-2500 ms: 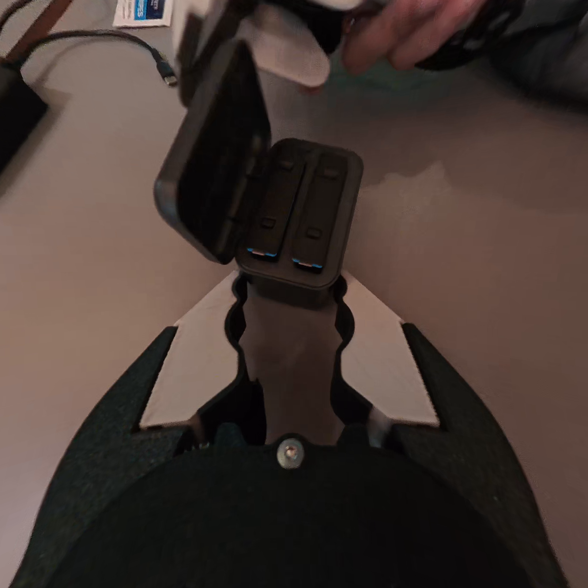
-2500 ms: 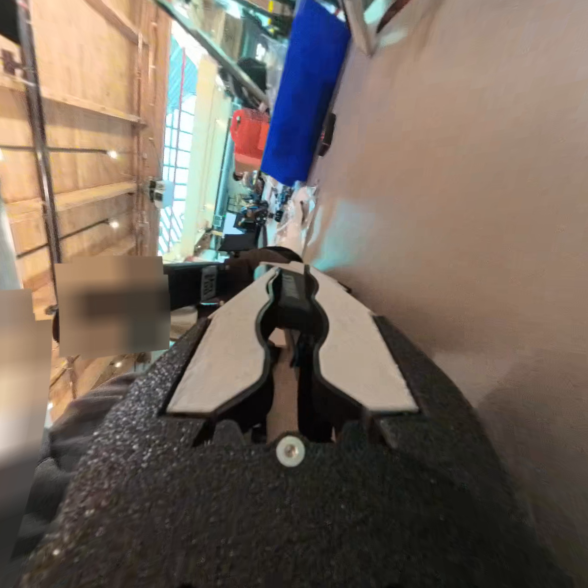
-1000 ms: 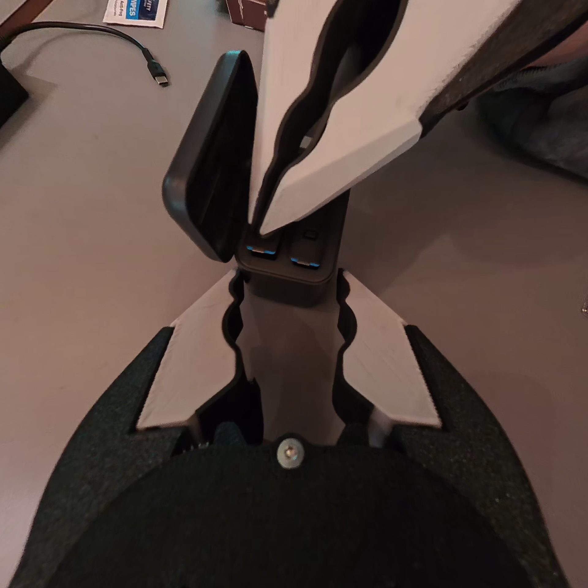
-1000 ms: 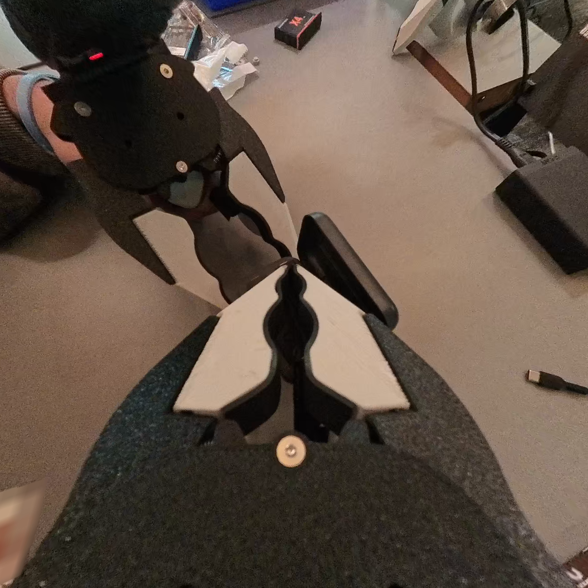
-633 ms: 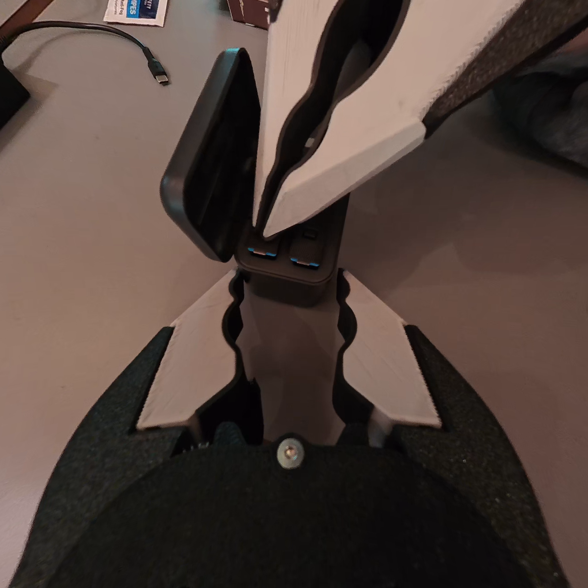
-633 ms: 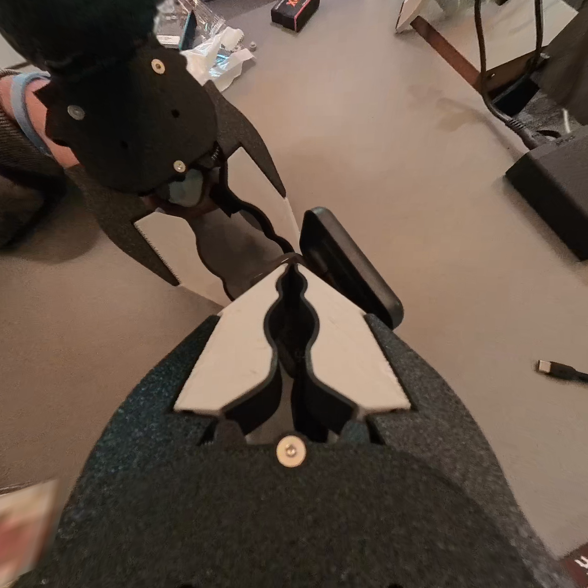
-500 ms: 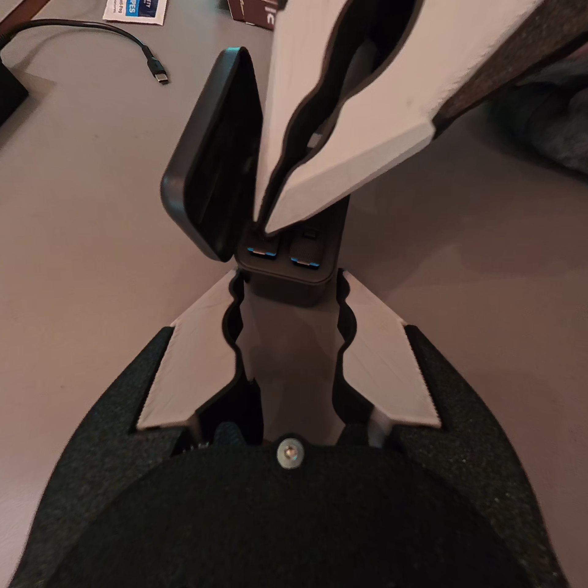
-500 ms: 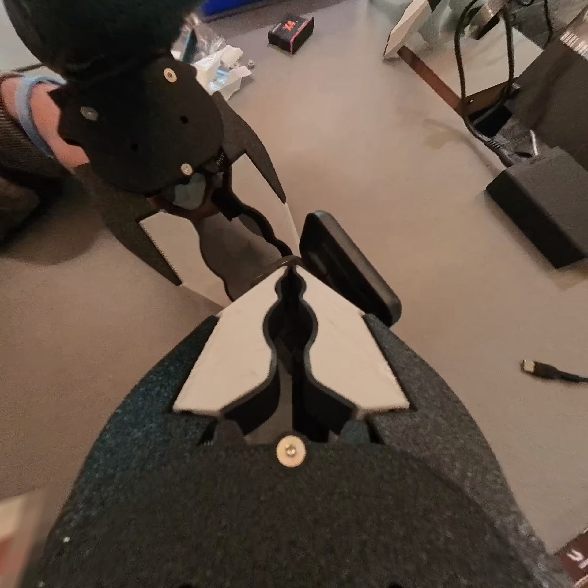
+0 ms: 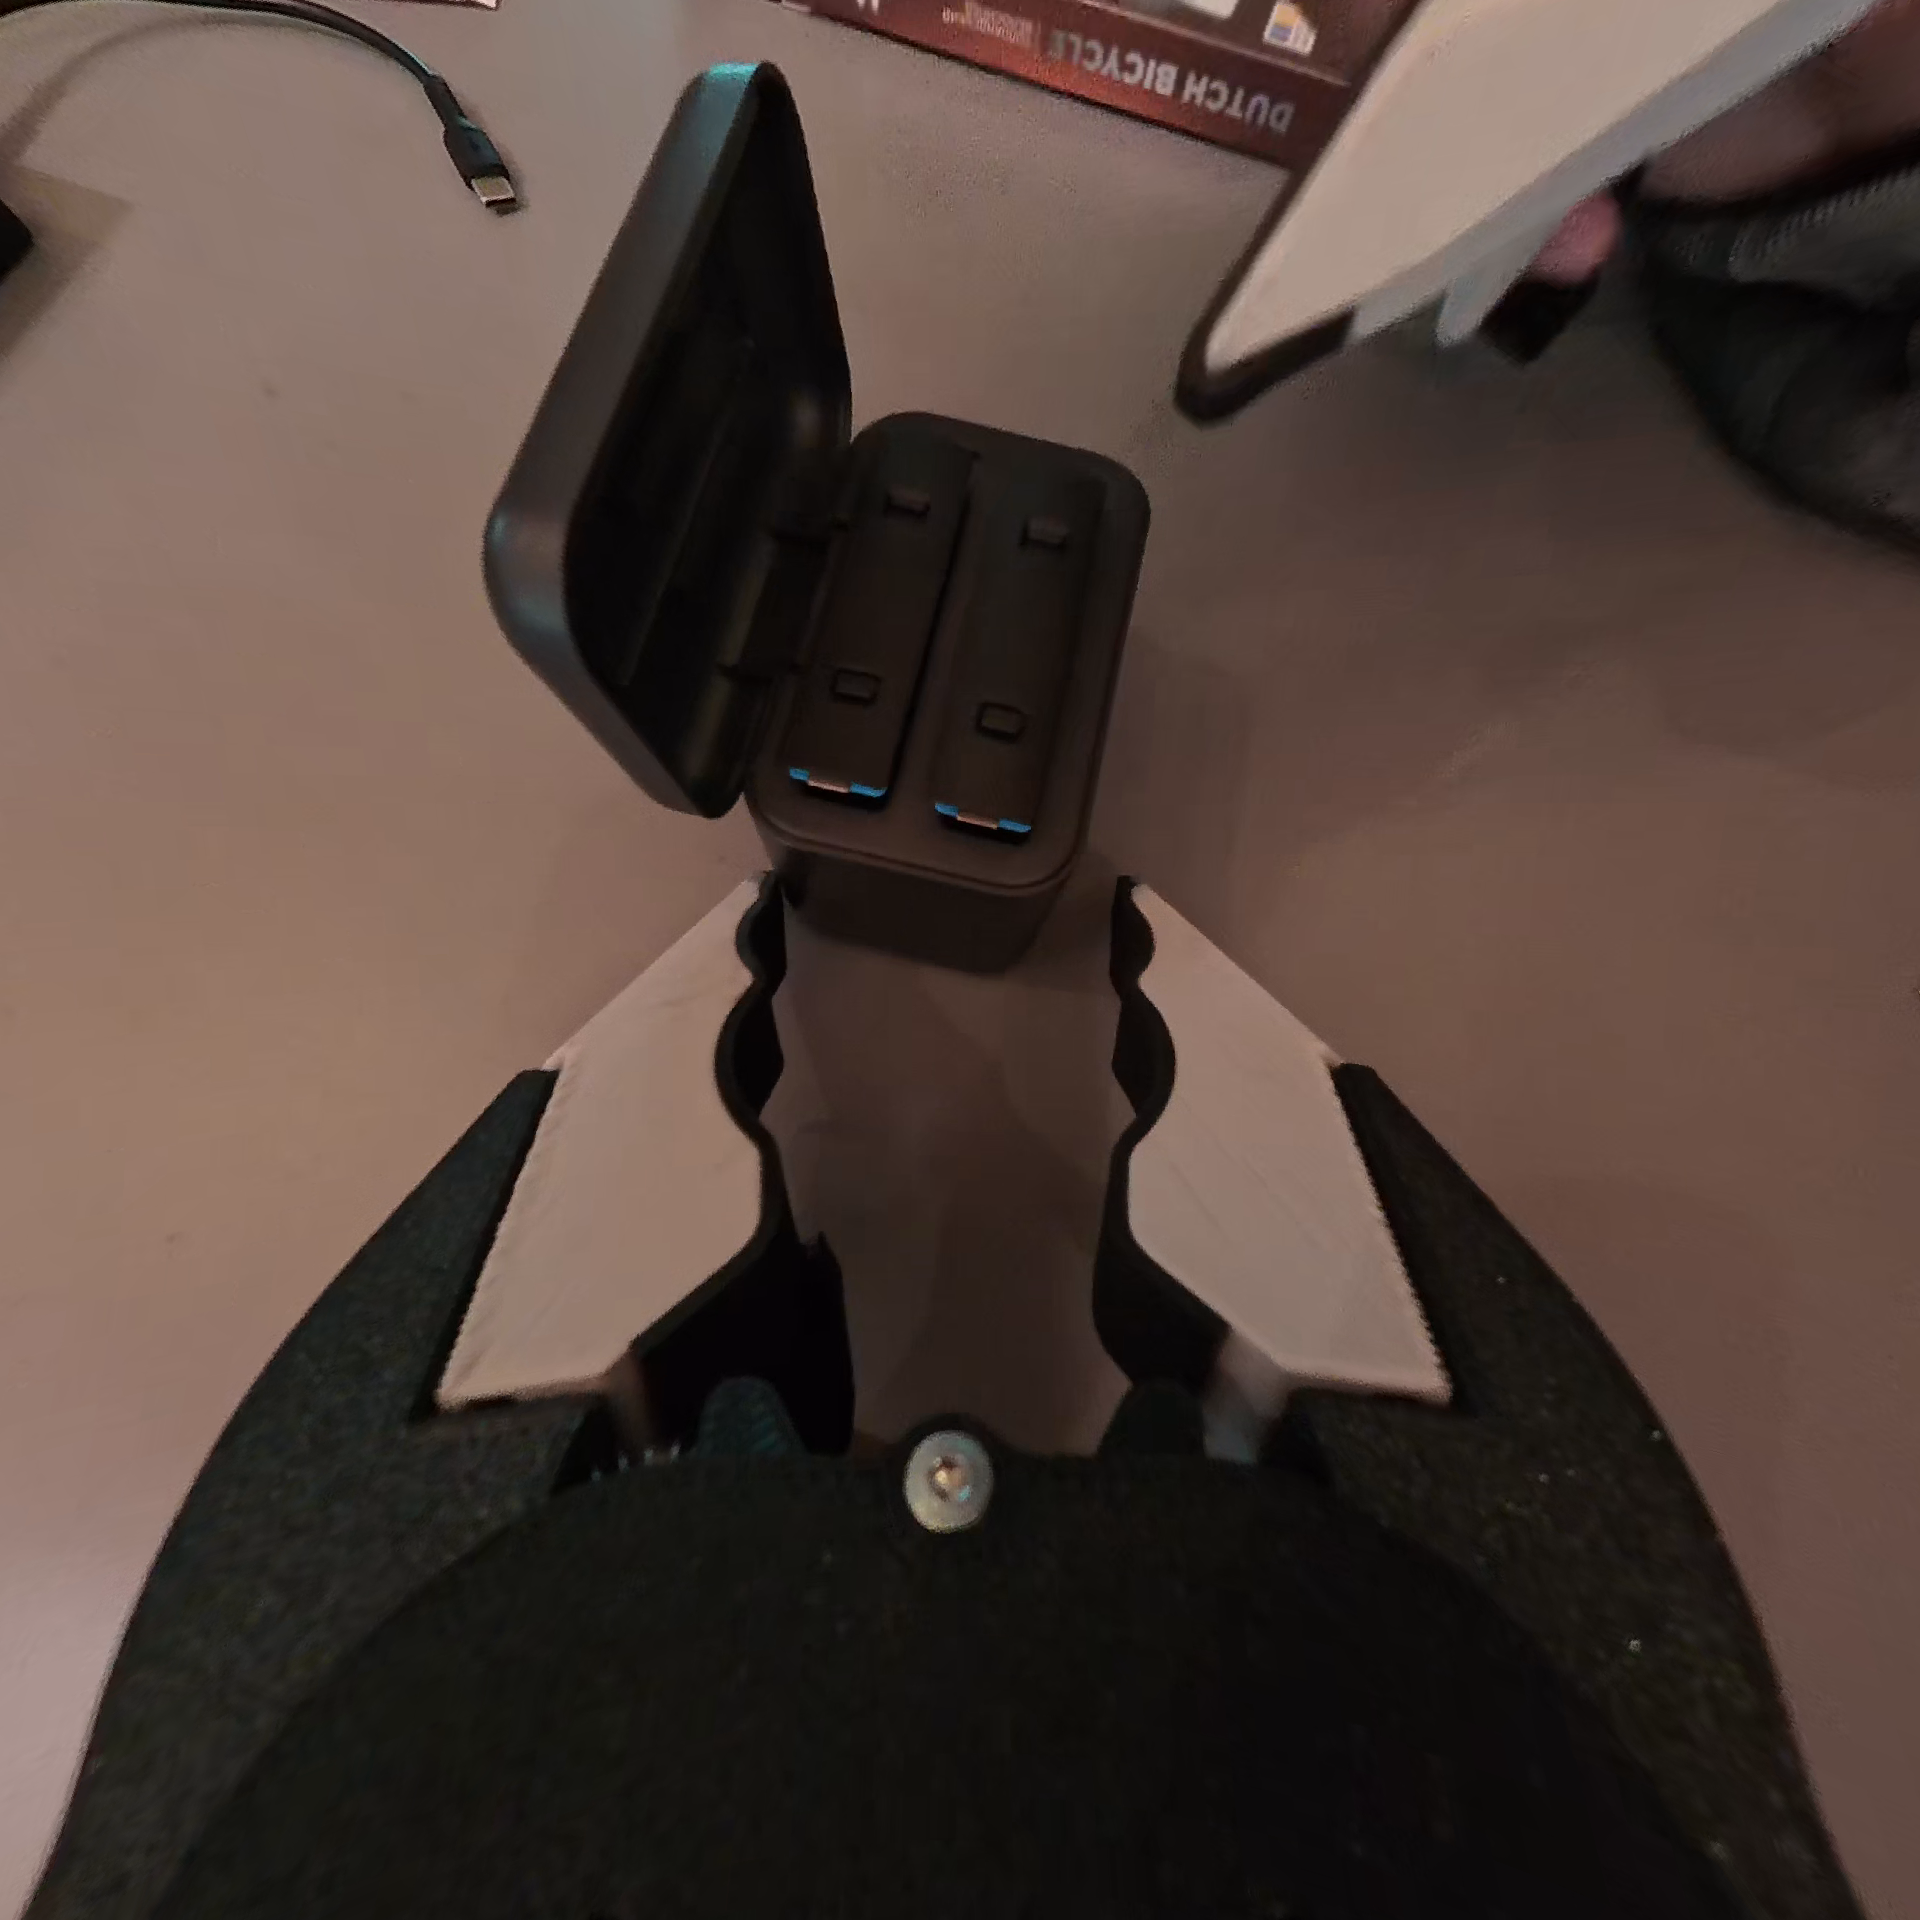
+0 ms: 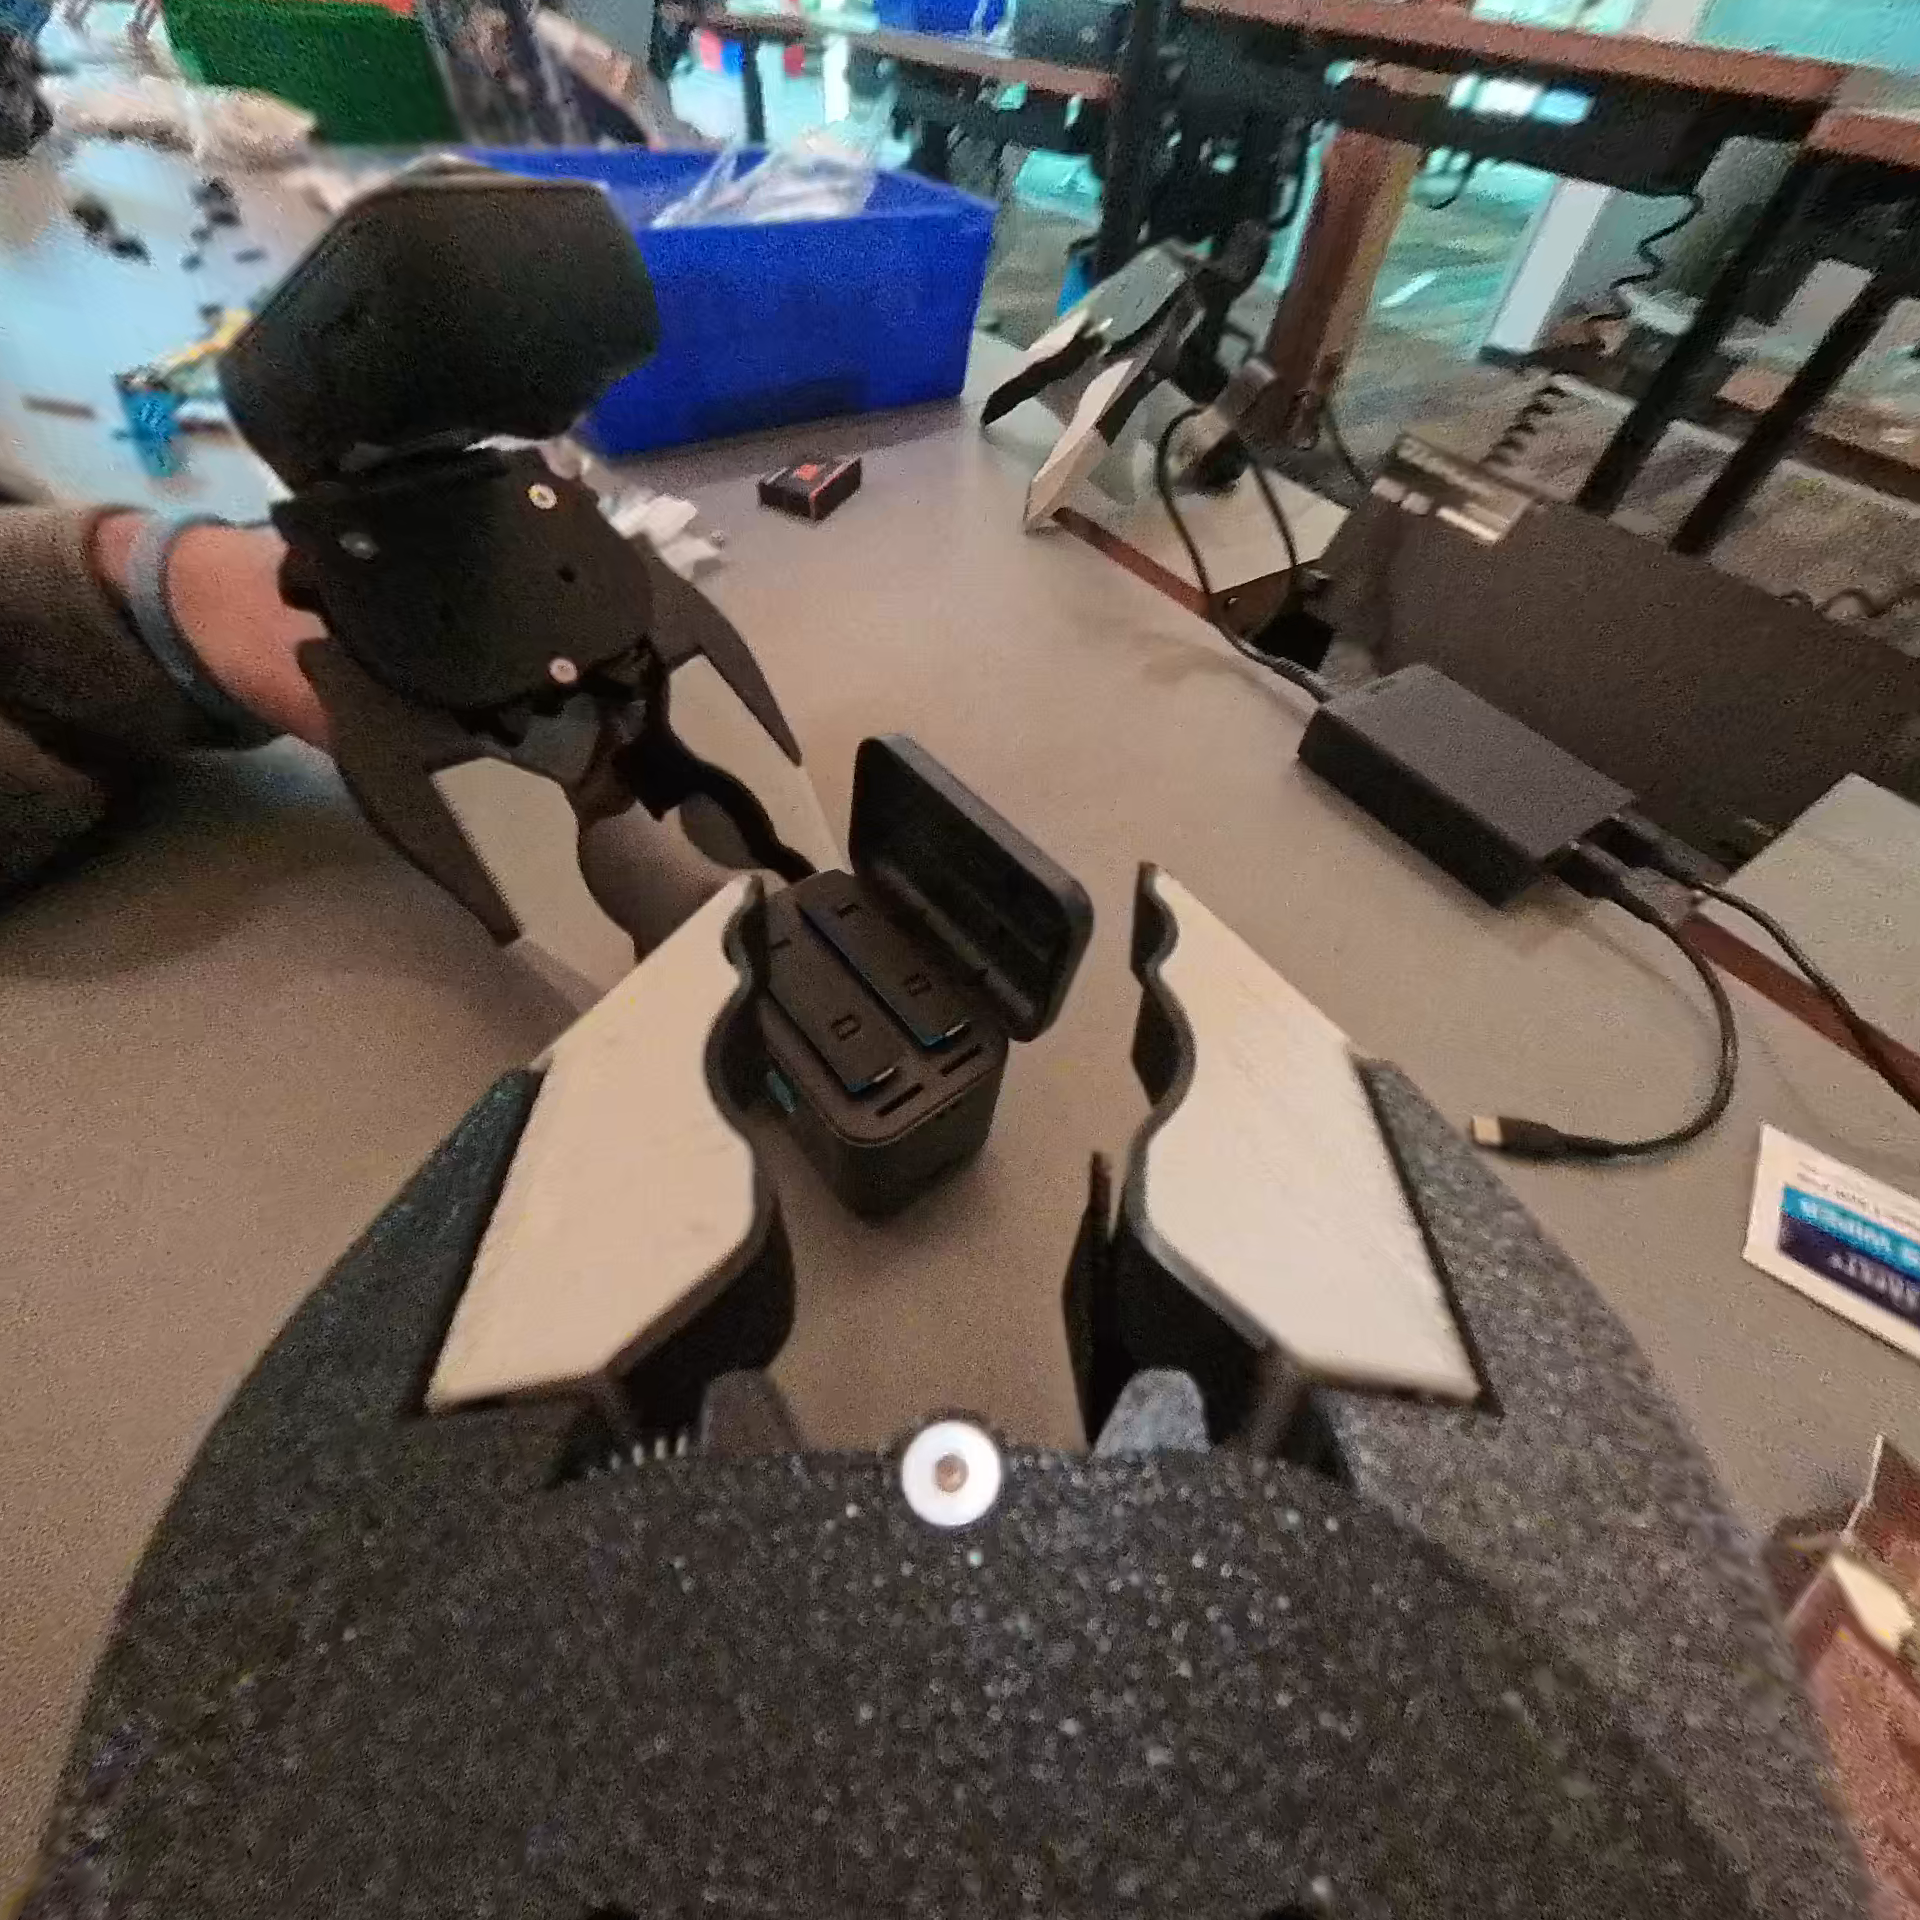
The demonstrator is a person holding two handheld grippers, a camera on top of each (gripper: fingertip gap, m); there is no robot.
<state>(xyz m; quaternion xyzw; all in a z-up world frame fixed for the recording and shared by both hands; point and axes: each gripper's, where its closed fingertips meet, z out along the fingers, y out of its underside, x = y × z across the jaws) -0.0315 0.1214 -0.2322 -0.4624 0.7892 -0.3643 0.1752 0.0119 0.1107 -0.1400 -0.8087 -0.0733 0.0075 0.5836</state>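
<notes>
Betw. grippers: boxy matte-black case (image 9: 940,665)

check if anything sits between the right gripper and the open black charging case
Nothing visible does. The right gripper, jaws spread, faces the black hinged-lid charging case across bare grey table. The left gripper brackets the case's far side, jaws open, not in the path.

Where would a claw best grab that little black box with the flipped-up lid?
Probably the box body, below the rim, squeezing its two flat side walls. Come in low along the table, from the end away from the hinge: the open lid leans off one side and looks too loose to hold.
</notes>
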